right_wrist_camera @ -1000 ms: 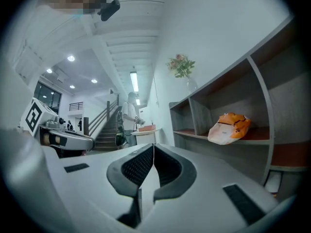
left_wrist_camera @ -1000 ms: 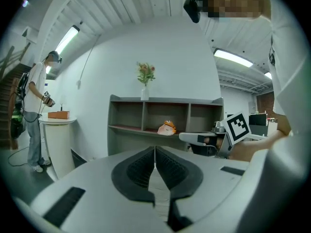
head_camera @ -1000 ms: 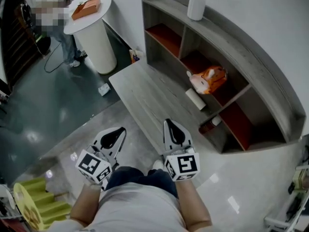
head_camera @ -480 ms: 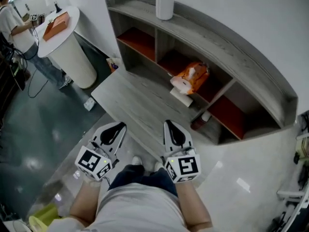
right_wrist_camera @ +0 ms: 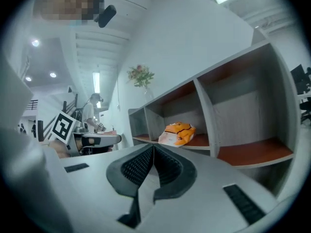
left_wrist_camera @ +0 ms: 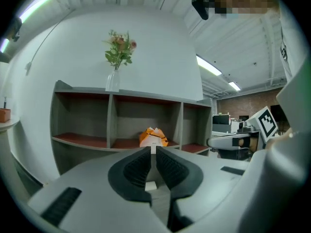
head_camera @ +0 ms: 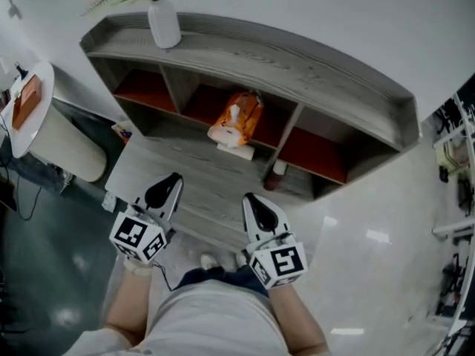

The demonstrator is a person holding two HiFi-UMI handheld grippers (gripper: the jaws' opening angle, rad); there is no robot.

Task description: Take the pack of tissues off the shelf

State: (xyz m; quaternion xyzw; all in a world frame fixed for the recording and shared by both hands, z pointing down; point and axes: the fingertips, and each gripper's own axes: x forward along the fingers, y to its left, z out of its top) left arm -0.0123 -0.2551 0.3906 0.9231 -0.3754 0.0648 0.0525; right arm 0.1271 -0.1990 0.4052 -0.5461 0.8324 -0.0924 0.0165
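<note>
Grey shelf (head_camera: pixel 297 56) holds the orange tissue pack (head_camera: pixel 236 117).

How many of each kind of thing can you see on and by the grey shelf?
Pack of tissues: 1
Vase of flowers: 1
Bottle: 1
White box: 1
Total: 4

pack of tissues (head_camera: pixel 236 117): orange, with white patches and dark lines
shelf (head_camera: pixel 312 61): grey wood grain, red-brown compartment floors
vase (head_camera: pixel 164 22): plain white
flowers (left_wrist_camera: pixel 119 47): pink, with green leaves
left gripper (head_camera: pixel 175 178): white body, black ribbed pads, cube with black-and-white square markers
right gripper (head_camera: pixel 249 199): white, black pads, same marker pattern
round table (head_camera: pixel 52 143): white
box (head_camera: pixel 28 101): orange
floor (head_camera: pixel 371 273): glossy pale grey
</note>
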